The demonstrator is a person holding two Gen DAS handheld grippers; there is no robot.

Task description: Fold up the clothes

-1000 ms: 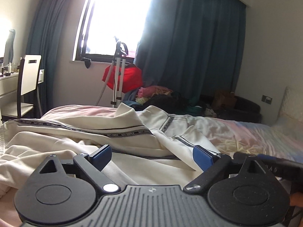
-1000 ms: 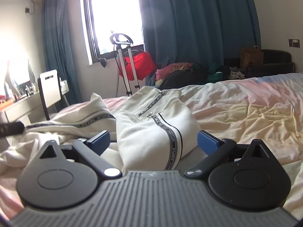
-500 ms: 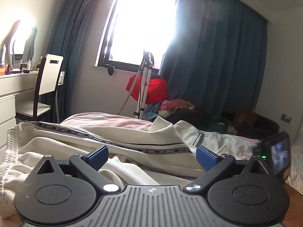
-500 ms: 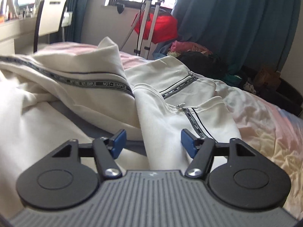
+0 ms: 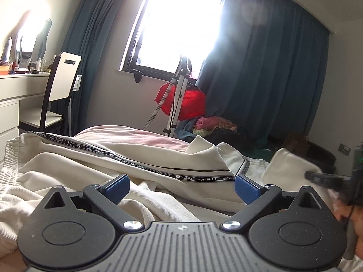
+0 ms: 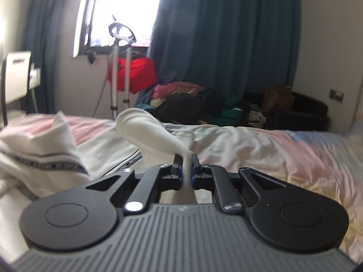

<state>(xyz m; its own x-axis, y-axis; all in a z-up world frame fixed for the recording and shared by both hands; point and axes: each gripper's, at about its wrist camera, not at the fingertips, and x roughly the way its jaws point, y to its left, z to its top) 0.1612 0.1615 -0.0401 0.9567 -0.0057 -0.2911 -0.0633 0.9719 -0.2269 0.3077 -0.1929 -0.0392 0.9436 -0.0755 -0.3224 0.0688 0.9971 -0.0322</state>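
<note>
Between the blue pads of the right gripper (image 6: 186,170) a bunched fold of the white garment (image 6: 156,136) is pinched tight, the jaws drawn almost together on the cloth so that it stands up in a rounded hump just ahead of the fingertips and trails down to the bed (image 6: 261,149). To that gripper's left, more of the same white garment lies crumpled, a dark lettered stripe (image 6: 45,163) running along it; to its right and beyond, the pastel sheet spreads bare and wrinkled. Far ahead of the tips stand a metal stand (image 6: 118,72) with a red bag (image 6: 138,74) against it, a heap of coloured clothes (image 6: 195,99) on the floor, and dark blue curtains (image 6: 226,34) beside the bright window (image 6: 122,9). The left gripper (image 5: 181,185) hangs with its jaws spread wide and nothing pressed between the pads; the white garment (image 5: 113,158) lies directly ahead of and beneath it, its "NOT-SIMPLE" stripe (image 5: 199,178) crossing the gap just beyond the fingertips. To the left of this gripper a white chair (image 5: 61,86) stands at a desk (image 5: 20,83). At its right, part of the other hand-held tool (image 5: 333,181) juts in, with a raised peak of white cloth beside it.
</note>
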